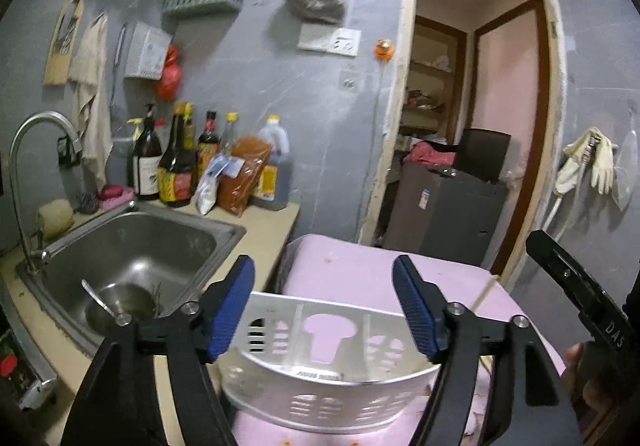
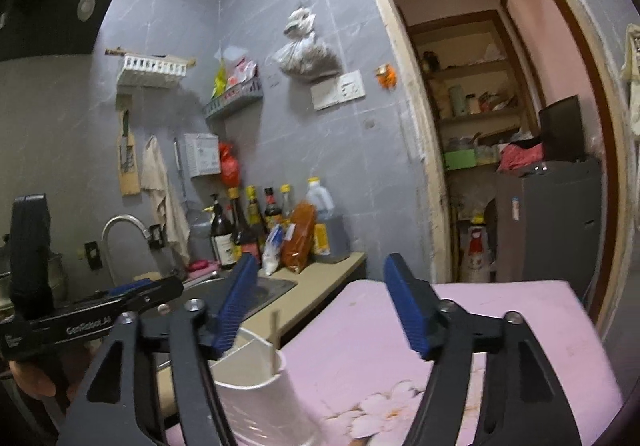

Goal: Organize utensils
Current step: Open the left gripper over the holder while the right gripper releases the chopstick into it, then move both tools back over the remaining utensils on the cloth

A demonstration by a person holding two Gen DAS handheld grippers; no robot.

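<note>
A: Starting at the left. What sits by the left gripper (image 1: 324,302)?

B: A white plastic utensil basket (image 1: 320,378), on the pink cloth (image 1: 352,270), low between the two blue pads and a little ahead of them. Its back wall has a keyhole-shaped cutout and rows of slots.

A: How would it handle?

B: I'd judge it light and fairly stiff, thin moulded plastic that flexes if squeezed hard. It's smooth, so a pad could slide on the curved front. The straight top rim of the back wall, or a side wall, looks the surest hold.

A: And the jaws?

B: Spread wide and released. Neither pad presses on the basket, and nothing is carried.

A: Beyond the left pad?

B: A steel sink (image 1: 132,246) with a small bowl and a spoon in it. Apart from the basket, well off to that side.

A: Now the right gripper (image 2: 320,302).

B: A white cup-like holder (image 2: 256,386) stands low by its left pad, partly behind that finger. A thin stick (image 2: 274,342), perhaps a chopstick, stands upright in it.

A: Handling?

B: Probably light and rigid, and easy to tip with that tall stick inside. The stick is slim and smooth; I'd pinch it mid-shaft.

A: Its jaws?

B: Wide apart too, gripping nothing. Whether the left pad touches the holder's rim I cannot tell.
</note>
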